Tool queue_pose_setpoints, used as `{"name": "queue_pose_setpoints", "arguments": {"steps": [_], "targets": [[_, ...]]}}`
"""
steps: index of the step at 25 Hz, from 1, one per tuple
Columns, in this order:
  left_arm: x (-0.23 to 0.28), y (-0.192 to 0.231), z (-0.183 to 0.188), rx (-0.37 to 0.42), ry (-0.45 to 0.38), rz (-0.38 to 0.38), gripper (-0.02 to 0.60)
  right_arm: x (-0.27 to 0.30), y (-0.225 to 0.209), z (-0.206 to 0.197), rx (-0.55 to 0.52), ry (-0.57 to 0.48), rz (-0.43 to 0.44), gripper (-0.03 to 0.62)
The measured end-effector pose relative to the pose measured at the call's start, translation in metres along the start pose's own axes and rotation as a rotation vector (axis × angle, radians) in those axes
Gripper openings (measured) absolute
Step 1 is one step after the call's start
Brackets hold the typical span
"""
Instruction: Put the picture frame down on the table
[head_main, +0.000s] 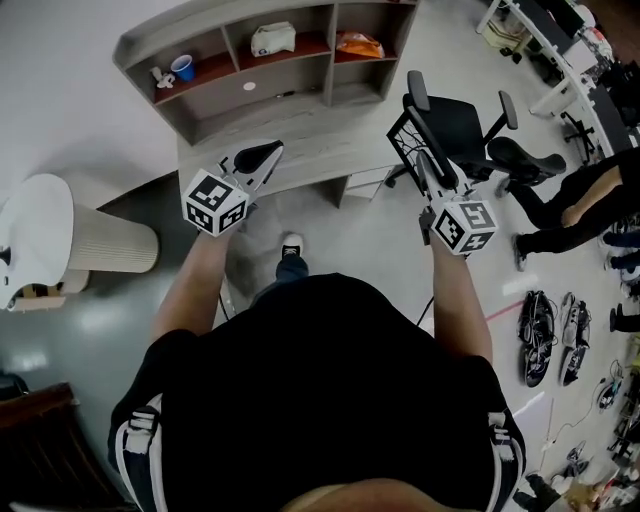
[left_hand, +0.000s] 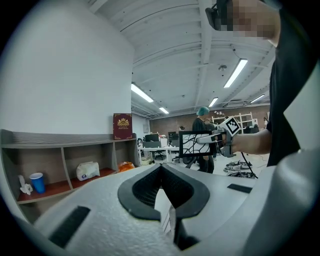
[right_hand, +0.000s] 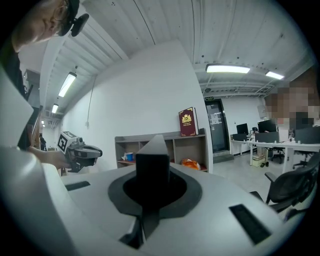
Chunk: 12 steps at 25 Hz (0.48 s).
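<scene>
The picture frame (head_main: 405, 135), black-edged with a white picture of dark branching lines, is held up in the air by my right gripper (head_main: 426, 162), which is shut on it. The left gripper view shows the frame (left_hand: 192, 145) face-on in that gripper (left_hand: 216, 140). In the right gripper view the frame is an edge-on dark slab (right_hand: 152, 167) between the jaws. My left gripper (head_main: 268, 152) hovers over the grey table (head_main: 330, 140), shut and holding nothing; its black pads (left_hand: 145, 187) meet at the tip. The two grippers are apart, both at table height.
A shelf unit (head_main: 240, 70) on the table holds a blue cup (head_main: 183, 67), a white bag (head_main: 273, 38) and an orange packet (head_main: 358, 44); a red book (left_hand: 122, 126) stands on top. A black office chair (head_main: 465, 130) is right of the table, a ribbed white cylinder (head_main: 110, 245) left.
</scene>
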<state>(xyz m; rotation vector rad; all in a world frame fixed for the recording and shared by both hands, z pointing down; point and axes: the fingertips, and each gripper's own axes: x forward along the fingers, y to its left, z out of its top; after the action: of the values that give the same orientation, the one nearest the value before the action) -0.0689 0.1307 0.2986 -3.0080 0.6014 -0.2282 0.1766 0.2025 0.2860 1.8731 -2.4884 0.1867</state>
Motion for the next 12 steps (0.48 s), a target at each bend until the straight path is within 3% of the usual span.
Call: {"name": "queue_pose_setpoints", "arguments": {"steps": [12], "targets": [[0.042, 0.065, -0.009, -0.020, 0.012, -0.028, 0.018, 0.065, -0.029, -0.002, 0.043, 0.021, -0.029, 0.015]]}}
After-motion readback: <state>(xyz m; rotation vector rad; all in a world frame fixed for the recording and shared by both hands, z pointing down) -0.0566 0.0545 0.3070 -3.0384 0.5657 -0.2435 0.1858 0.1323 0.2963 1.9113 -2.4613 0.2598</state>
